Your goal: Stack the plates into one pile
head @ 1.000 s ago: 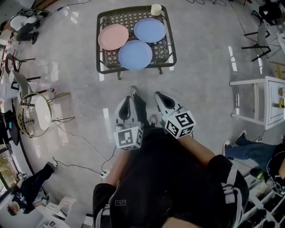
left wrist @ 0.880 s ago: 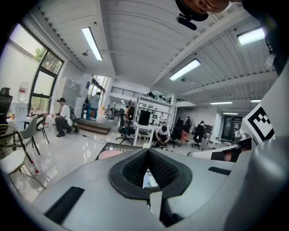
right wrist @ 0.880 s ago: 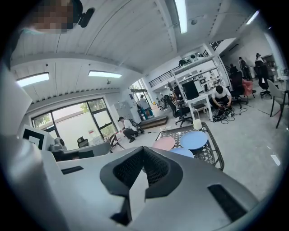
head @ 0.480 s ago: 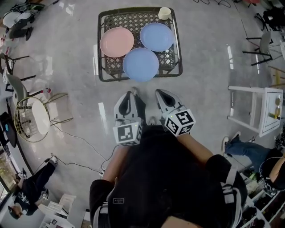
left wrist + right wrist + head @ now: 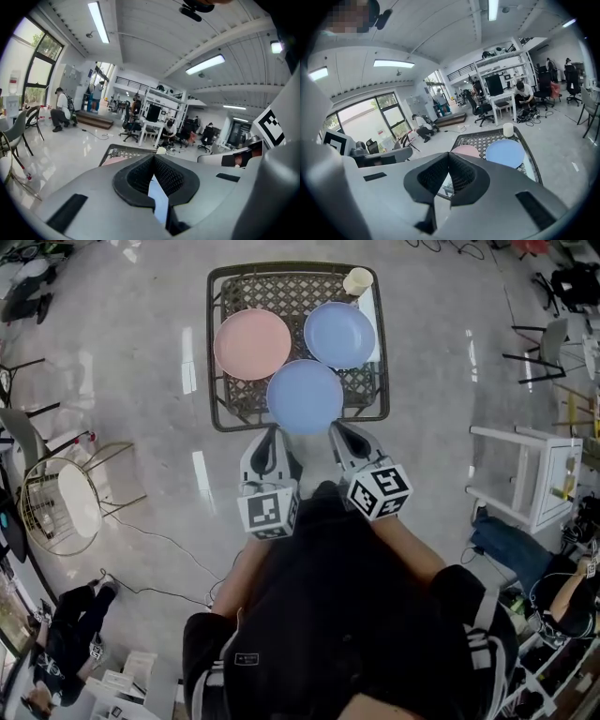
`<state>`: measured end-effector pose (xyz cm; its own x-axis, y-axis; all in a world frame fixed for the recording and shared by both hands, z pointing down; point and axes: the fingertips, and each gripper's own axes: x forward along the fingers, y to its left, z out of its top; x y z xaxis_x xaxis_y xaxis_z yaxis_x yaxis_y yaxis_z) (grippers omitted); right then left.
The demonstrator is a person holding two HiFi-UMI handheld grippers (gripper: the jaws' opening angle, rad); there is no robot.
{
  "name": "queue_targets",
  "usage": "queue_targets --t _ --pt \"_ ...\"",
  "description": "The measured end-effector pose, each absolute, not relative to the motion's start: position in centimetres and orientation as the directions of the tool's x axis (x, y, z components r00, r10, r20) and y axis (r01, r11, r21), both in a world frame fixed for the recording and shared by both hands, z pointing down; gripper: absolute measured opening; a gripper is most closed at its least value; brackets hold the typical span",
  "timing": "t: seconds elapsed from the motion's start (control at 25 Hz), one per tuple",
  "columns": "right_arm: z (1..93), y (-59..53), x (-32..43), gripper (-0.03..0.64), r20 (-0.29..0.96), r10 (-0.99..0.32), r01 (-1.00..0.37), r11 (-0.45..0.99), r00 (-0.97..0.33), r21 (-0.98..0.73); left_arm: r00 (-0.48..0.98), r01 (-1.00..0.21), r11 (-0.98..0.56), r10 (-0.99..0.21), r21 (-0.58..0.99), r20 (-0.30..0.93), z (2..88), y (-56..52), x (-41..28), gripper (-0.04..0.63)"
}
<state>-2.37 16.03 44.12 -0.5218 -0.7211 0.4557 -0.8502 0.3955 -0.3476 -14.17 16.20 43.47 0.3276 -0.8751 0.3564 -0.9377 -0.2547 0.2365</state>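
Three plates lie apart on a black wire-mesh table (image 5: 212, 334): a pink plate (image 5: 252, 343) at the left, a blue plate (image 5: 339, 335) at the back right and a second blue plate (image 5: 305, 397) at the front edge. My left gripper (image 5: 273, 434) and right gripper (image 5: 337, 430) are side by side just short of the table's near edge, both shut and empty. The right gripper view shows its shut tips (image 5: 448, 154) below the pink plate (image 5: 465, 150) and a blue plate (image 5: 505, 153). The left gripper (image 5: 153, 157) hides most of the table.
A cream cup (image 5: 357, 281) stands at the table's back right corner. A white side table (image 5: 534, 484) is on the right, a round wire chair (image 5: 66, 498) on the left. Cables (image 5: 169, 540) trail over the floor. People sit at the lower left and far right.
The table and plates have drawn nearer in the head view. Both grippers, still shut, have come forward from mid-floor to the table's near edge.
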Motion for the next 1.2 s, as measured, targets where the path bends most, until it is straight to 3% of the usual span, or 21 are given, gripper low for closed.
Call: queue_targets --t 0.52,1.2 --pt "48.8 10.2 -1.8 0.009 0.533 -0.7 -0.877 0.326 -0.476 -0.354 0.352 -0.933 -0.267 -0.815 0.241 0.461 48.7 11.5 -15.1 0.015" --pt "59.7 7.1 0.6 0.011 0.7 -0.572 -0.904 0.268 -0.428 -0.334 0.338 -0.941 -0.227 -0.696 0.252 0.634 59.2 9.1 -14.2 0.018"
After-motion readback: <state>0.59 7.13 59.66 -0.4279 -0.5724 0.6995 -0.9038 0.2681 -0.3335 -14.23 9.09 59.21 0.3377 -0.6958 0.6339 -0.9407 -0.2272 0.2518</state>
